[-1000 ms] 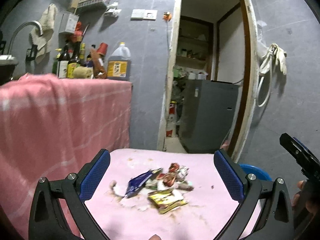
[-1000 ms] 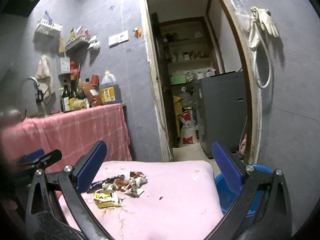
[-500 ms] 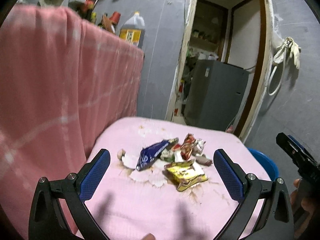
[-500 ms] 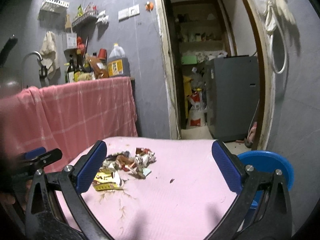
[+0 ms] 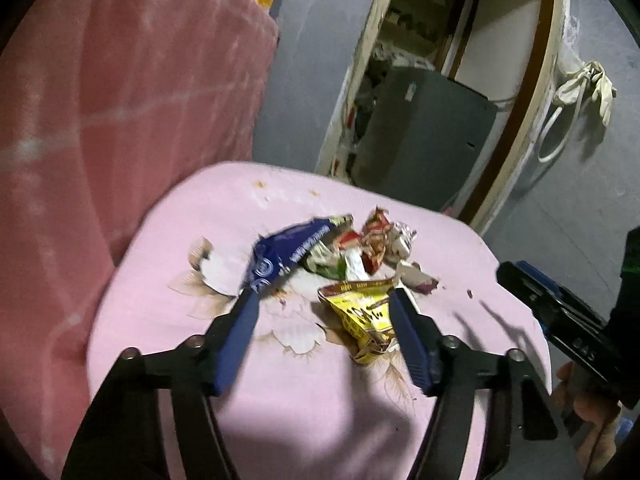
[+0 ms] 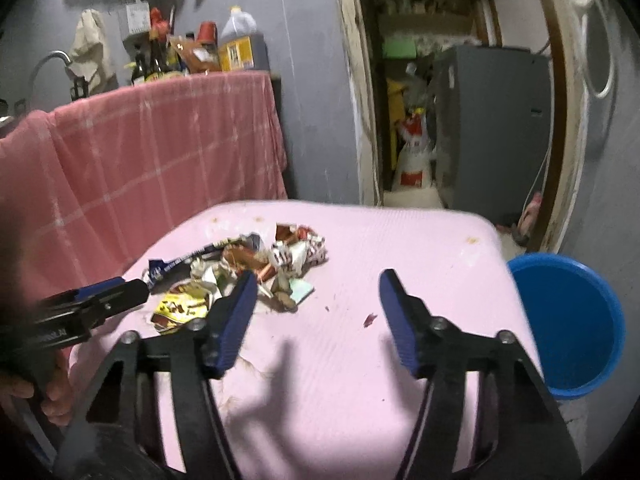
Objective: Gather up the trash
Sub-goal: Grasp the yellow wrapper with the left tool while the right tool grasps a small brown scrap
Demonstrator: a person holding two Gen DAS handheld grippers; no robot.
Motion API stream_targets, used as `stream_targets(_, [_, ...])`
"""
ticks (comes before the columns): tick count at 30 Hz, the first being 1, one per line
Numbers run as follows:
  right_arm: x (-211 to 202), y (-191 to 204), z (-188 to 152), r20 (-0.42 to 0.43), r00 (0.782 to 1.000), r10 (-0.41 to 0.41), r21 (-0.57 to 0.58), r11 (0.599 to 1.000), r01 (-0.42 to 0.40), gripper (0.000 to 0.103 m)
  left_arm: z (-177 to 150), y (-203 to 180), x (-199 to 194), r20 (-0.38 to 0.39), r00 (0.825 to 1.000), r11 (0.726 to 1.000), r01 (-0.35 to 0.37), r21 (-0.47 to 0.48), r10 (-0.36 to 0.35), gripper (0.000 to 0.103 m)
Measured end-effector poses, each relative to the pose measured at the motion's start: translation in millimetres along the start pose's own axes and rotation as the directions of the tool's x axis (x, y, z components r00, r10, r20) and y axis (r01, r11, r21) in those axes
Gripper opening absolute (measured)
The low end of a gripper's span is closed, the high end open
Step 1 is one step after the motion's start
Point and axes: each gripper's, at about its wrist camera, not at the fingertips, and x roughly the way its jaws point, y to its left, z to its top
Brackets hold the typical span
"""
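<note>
Pink cloth (image 5: 224, 216) covers the low table, and the trash pile (image 5: 344, 252) lies at about 12 o'clock from both tools, with a blue bin (image 6: 568, 320) off the table's edge at 3 o'clock in the right view.

The left gripper (image 5: 324, 304) has just been closing; its jaws stand about half apart, one tip at the blue wrapper (image 5: 288, 252), the other beside the yellow packet (image 5: 364, 312). The packet sits partly between them, but I see no pad pressing on it. The right gripper (image 6: 316, 284) has also just been closing to half width, over bare cloth, with nothing between its jaws (the pile lies at its 10 o'clock).

Risks, as I judge them: the thin, crinkled wrappers could slide out of a shallow pinch, or the jaws could snag the cloth and drag the whole pile. The two tools are near each other and could collide over the heap.

Both grippers point forward and tilt downward at the table; a hand (image 6: 52, 396) shows under the left tool.
</note>
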Motion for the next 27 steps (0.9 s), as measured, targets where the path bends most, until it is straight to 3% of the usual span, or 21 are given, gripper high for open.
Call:
stream_targets(6, [28.4,-2.4,8.9,-0.089,0.996,0.031,0.022,0.999,-0.029,0.037,4.3,4.7,16.4,-0.072,0.997,1.0,0.02,-0.022,-0.021,0.045])
stream_targets(15, [66.1,6.3,0.0,-0.241,0.964,0.112,0.019,0.994,-0.111,0.026,9.1,10.3,27.8,-0.13,0.99,0.998,0.052,-0.044,-0.058,0.044])
stream_targets(20, [69.7,13.7,-0.4,-0.253,0.959,0.126,-0.012,0.991,-0.134,0.022,10.7,9.6,30.0,-0.139,0.988,0.997,0.062,-0.039,-0.067,0.044])
stream_targets(22, [69.8,15.9,-0.6,-0.255,0.958,0.128,-0.025,0.99,-0.139,0.021,10.3,9.0,30.2,-0.143,0.987,0.997,0.074,-0.036,-0.079,0.035])
stream_targets(27, [70.1,16.8,-0.5,-0.26,0.956,0.135,-0.031,0.989,-0.147,0.021,12.0,2.9,36.4,-0.146,0.985,0.995,0.092,-0.032,-0.096,0.028])
